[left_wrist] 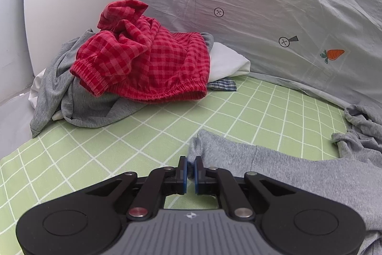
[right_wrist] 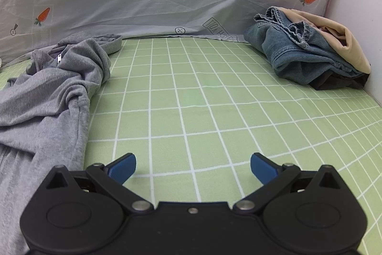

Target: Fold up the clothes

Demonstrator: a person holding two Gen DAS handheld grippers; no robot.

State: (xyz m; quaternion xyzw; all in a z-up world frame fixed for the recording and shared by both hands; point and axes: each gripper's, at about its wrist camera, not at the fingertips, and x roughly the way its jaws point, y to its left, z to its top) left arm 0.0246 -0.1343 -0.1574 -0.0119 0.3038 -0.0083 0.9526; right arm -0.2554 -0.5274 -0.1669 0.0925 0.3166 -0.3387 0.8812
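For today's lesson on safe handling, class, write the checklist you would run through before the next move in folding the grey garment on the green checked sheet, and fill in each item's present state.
1. Left gripper shut on an edge of the grey knit garment: ok.
2. Right gripper open, nothing between its blue fingers: ok.
3. Garment spread flat for folding: not ok; it lies bunched and wrinkled.
4. Bare green checked sheet ahead of the right gripper: ok.
5. Red checked shorts pile apart from the garment: ok.
6. Folded blue denim stack apart from it: ok.
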